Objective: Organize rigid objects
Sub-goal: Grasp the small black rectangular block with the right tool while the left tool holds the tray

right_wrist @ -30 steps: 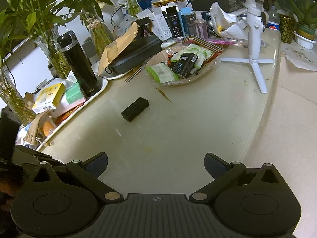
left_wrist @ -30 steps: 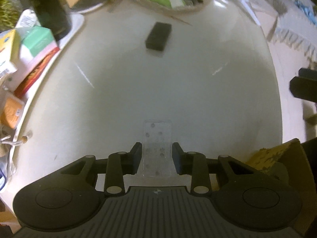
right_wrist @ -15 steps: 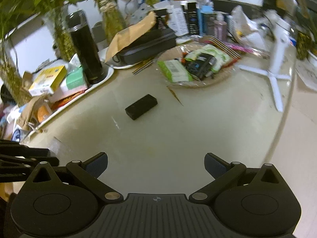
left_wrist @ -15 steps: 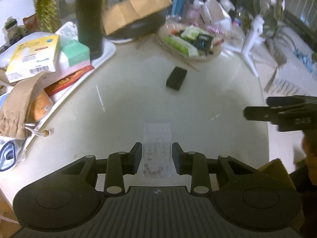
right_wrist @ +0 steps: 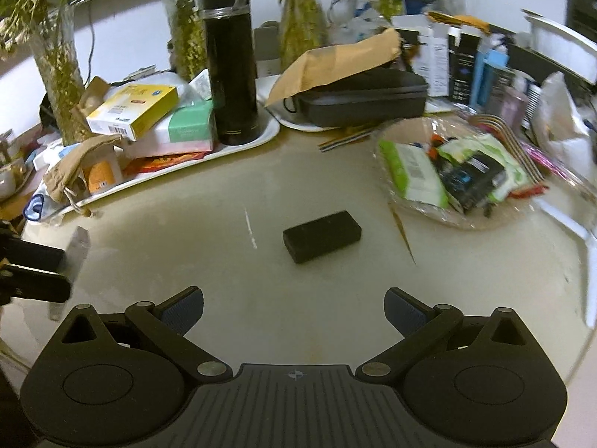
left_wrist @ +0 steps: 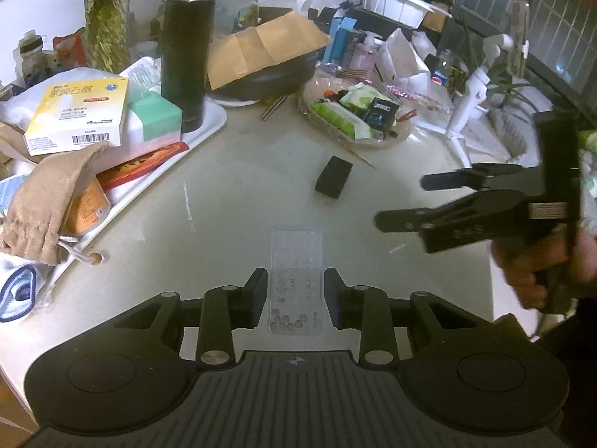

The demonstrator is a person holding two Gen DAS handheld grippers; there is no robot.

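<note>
My left gripper (left_wrist: 296, 293) is shut on a clear flat plastic case (left_wrist: 296, 280) with small beads inside, held above the pale round table (left_wrist: 242, 186). A black rectangular box (left_wrist: 333, 177) lies on the table ahead of it, also in the right wrist view (right_wrist: 322, 236). My right gripper (right_wrist: 294, 310) is open and empty, a short way in front of the black box. It shows at the right in the left wrist view (left_wrist: 403, 201). The left gripper and clear case appear at the left edge of the right wrist view (right_wrist: 56, 261).
A white tray (right_wrist: 246, 145) at the back left holds a black flask (right_wrist: 230, 63), boxes and a cloth pouch (left_wrist: 41, 201). A glass dish (right_wrist: 462, 175) of packets sits at the right. A black case (right_wrist: 362, 97) under brown paper, plant vases and a white tripod (left_wrist: 466, 112) stand behind.
Both grippers have tilted up and moved closer to the black box. The right gripper has come into the left wrist view. The left keeps its hold on the clear case.
</note>
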